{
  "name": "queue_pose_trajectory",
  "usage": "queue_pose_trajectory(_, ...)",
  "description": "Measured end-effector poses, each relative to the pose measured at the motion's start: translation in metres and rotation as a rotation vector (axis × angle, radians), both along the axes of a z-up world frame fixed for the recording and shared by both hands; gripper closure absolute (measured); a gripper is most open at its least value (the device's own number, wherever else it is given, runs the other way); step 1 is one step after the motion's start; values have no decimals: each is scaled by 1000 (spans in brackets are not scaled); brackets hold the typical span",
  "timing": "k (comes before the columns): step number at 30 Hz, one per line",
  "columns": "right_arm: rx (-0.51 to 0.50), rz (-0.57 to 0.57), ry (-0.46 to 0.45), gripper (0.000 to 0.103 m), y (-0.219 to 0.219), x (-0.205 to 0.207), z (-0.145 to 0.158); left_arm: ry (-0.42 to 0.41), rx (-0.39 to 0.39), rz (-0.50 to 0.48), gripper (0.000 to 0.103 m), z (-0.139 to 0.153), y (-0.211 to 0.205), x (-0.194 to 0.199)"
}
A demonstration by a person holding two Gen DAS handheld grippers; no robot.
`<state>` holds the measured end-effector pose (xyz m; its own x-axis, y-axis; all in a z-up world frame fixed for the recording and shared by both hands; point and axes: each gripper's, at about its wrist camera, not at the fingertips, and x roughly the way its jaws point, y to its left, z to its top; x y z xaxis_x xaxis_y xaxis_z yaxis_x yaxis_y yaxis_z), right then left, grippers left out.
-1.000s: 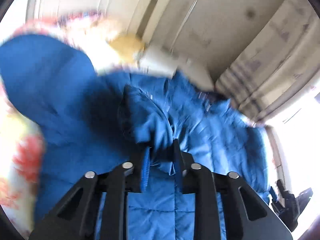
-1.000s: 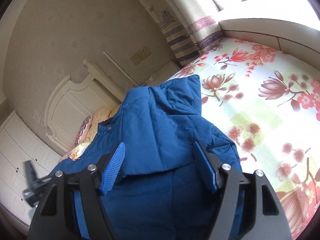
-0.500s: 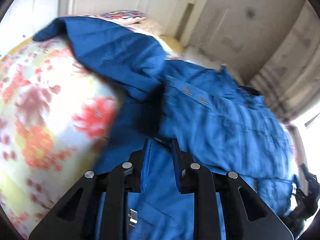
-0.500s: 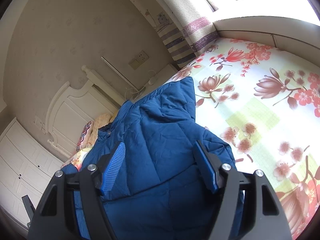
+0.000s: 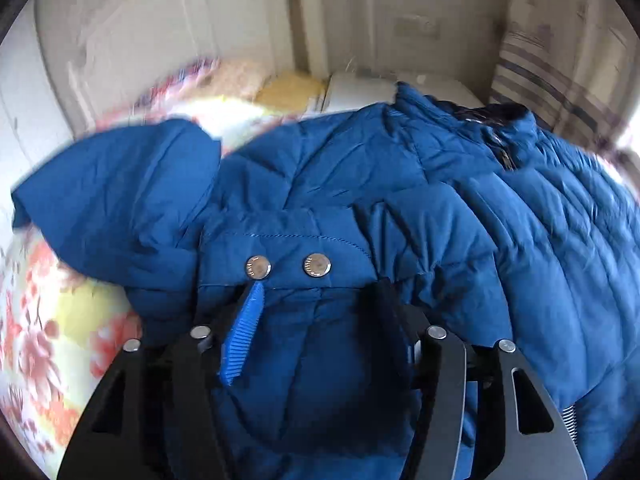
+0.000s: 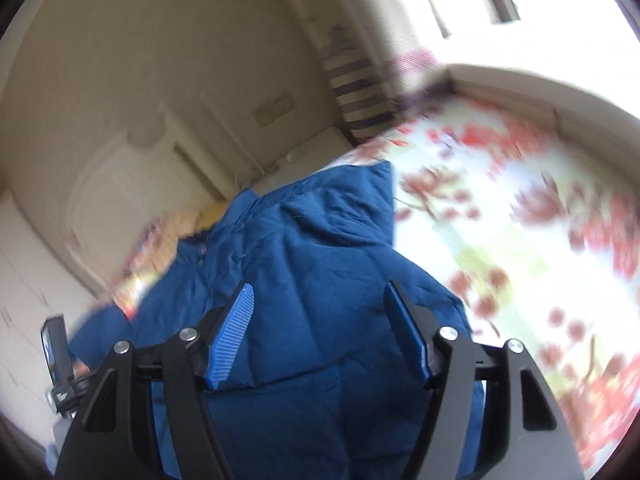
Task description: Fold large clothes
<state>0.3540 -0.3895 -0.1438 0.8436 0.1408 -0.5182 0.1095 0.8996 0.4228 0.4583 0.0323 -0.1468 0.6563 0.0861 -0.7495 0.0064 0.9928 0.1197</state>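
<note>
A blue padded jacket (image 5: 440,168) lies spread on a floral bedsheet (image 5: 48,320). One sleeve (image 5: 120,192) bends out to the left. A cuff tab with two metal snaps (image 5: 288,266) lies just beyond my left gripper (image 5: 320,286). That gripper's jaws are opening, with jacket fabric under and between them but the pads off it. In the right wrist view the jacket (image 6: 312,240) fills the lower middle, with a folded edge under my right gripper (image 6: 319,286). Its jaws stand wide and are closing a little, gripping nothing.
A white headboard (image 5: 160,40), pillows (image 5: 240,80) and a white nightstand (image 5: 360,88) stand beyond the jacket. A striped curtain (image 6: 360,80) and a bright window (image 6: 480,0) are at the far right. Floral sheet (image 6: 500,240) stretches right of the jacket. White wardrobe doors (image 6: 24,280) stand at left.
My left gripper was shut on blue fabric and has now opened and dropped closer to the jacket, with the snap cuff laid in front of it. The right gripper stays open and has rolled slightly.
</note>
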Motion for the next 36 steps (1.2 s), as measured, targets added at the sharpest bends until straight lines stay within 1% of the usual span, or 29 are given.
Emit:
queue_pose_trajectory(2, -118, 44, 12, 38, 17, 20, 12, 0, 11, -13, 34, -1, -2, -3)
queue_pose_trajectory(3, -193, 67, 26, 40, 30, 39, 18, 3, 6, -11, 32, -1, -1, -4)
queue_pose_trajectory(5, -253, 114, 62, 41, 44, 66, 18, 8, -4, -5, 28, 0, -1, -4)
queue_pose_trajectory(6, -302, 146, 120, 41, 54, 87, 12, 8, -8, -7, 27, -2, -1, 2)
queue_pose_trajectory(7, -340, 188, 202, 41, 61, 104, 1, 9, -13, -9, 26, -2, 0, 1)
queue_pose_trajectory(8, -382, 241, 341, 39, 69, 123, -22, 9, -16, -10, 24, -2, 1, 1)
queue_pose_trajectory(9, -398, 244, 342, 39, 71, 125, -25, 9, -20, -12, 21, -5, -1, -1)
queue_pose_trajectory(10, -403, 248, 348, 38, 71, 125, -24, 14, -28, -22, 15, -5, -4, 1)
queue_pose_trajectory(12, -391, 248, 344, 40, 66, 125, -13, 17, -29, -27, 13, -6, -7, 4)
queue_pose_trajectory(15, -356, 162, 230, 40, 47, 130, 17, 18, -17, -27, 12, -7, -10, 4)
queue_pose_trajectory(17, -290, 138, 197, 38, 36, 150, 24, 18, -19, -27, 11, -7, -10, 4)
queue_pose_trajectory(18, -295, 147, 214, 34, 34, 160, 17, 17, -20, -26, 11, -7, -10, 4)
queue_pose_trajectory(19, -340, 153, 274, 29, 36, 174, 3, 16, -20, -26, 11, -7, -10, 4)
queue_pose_trajectory(20, -383, 168, 376, 23, 37, 190, -23, 15, -21, -27, 10, -7, -11, 4)
queue_pose_trajectory(21, -365, 163, 350, 20, 35, 189, -29, 12, -25, -32, 10, -6, -11, 4)
queue_pose_trajectory(22, -370, 160, 352, 20, 36, 189, -28, 12, -26, -32, 10, -6, -10, 4)
queue_pose_trajectory(23, -374, 154, 361, 21, 37, 185, -25, 12, -31, -33, 9, -6, -10, 3)
queue_pose_trajectory(24, -368, 122, 349, 25, 37, 174, -17, 11, -37, -33, 9, -6, -9, 3)
queue_pose_trajectory(25, -356, 101, 314, 26, 39, 160, -8, 9, -41, -34, 9, -6, -9, 3)
queue_pose_trajectory(26, -317, 107, 234, 26, 43, 135, 7, 10, -44, -34, 8, -6, -8, 3)
queue_pose_trajectory(27, -293, 116, 191, 26, 47, 120, 15, 11, -43, -34, 8, -6, -9, 3)
queue_pose_trajectory(28, -274, 134, 156, 25, 53, 103, 20, 10, -40, -34, 8, -6, -9, 3)
queue_pose_trajectory(29, -275, 181, 137, 23, 68, 83, 21, 9, -38, -34, 8, -6, -9, 3)
queue_pose_trajectory(30, -294, 198, 134, 22, 77, 72, 21, 8, -38, -34, 8, -5, -9, 3)
queue_pose_trajectory(31, -331, 208, 129, 21, 88, 61, 17, 6, -40, -34, 8, -5, -9, 3)
queue_pose_trajectory(32, -362, 206, 129, 16, 97, 55, 10, 4, -43, -35, 8, -5, -9, 3)
queue_pose_trajectory(34, -411, 198, 205, 14, 112, 54, -28, -2, -58, -36, 8, -4, -7, 2)
queue_pose_trajectory(35, -429, 196, 239, 14, 114, 58, -39, -6, -66, -37, 7, -4, -6, 1)
queue_pose_trajectory(36, -439, 190, 232, 13, 116, 56, -39, -8, -72, -36, 7, -4, -5, 0)
